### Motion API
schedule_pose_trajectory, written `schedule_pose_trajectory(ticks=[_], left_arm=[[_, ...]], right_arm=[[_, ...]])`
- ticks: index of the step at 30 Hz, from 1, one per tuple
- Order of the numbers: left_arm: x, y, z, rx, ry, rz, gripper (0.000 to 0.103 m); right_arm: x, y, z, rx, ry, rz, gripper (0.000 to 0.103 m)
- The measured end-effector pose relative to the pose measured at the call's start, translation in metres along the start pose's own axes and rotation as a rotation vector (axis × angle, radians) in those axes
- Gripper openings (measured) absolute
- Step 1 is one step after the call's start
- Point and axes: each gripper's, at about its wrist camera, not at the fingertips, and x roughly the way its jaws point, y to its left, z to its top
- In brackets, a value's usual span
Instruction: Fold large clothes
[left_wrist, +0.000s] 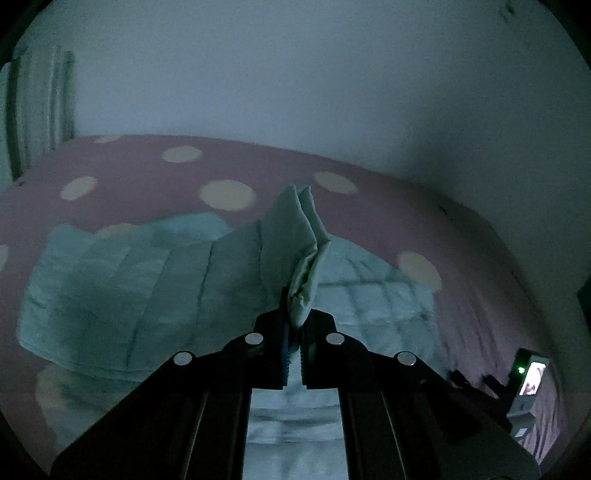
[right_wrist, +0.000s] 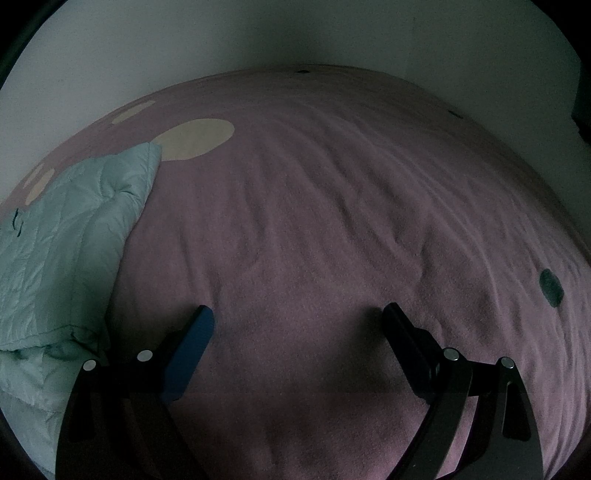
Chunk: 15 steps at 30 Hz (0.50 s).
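Left gripper (left_wrist: 293, 332) jaws clamp the jacket (left_wrist: 147, 280) edge, lifted over the rest on the bed (left_wrist: 369, 192). Carry it across level, align edges, then release (keep tension). Right gripper (right_wrist: 299, 325) jaws spread wide, holding nothing, beside the jacket.

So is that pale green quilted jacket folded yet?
Partly: the quilted jacket lies on the bedspread, one part pinched and lifted by the left gripper.

Quilted jacket (left_wrist: 110, 280) on the bedspread (right_wrist: 332, 221), wall (left_wrist: 295, 74) behind.
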Motion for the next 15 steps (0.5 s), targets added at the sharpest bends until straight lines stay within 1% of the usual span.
schedule_pose_trajectory(ticks=[2,8,15], left_arm=[[0.012,-0.02,-0.007,0.026,0.026,-0.018,0.004],[0.047,-0.063,-0.03,0.053,0.102,-0.048,0.004],[0.076,-0.093,-0.046,0.089,0.158,-0.051,0.004]], right_arm=[[0.0,0.0,0.0,0.0,0.0,0.0,0.092],[0.0,0.0,0.0,0.001,0.0,0.001,0.092],[0.0,0.003,0.002,0.001,0.001,0.004,0.092]])
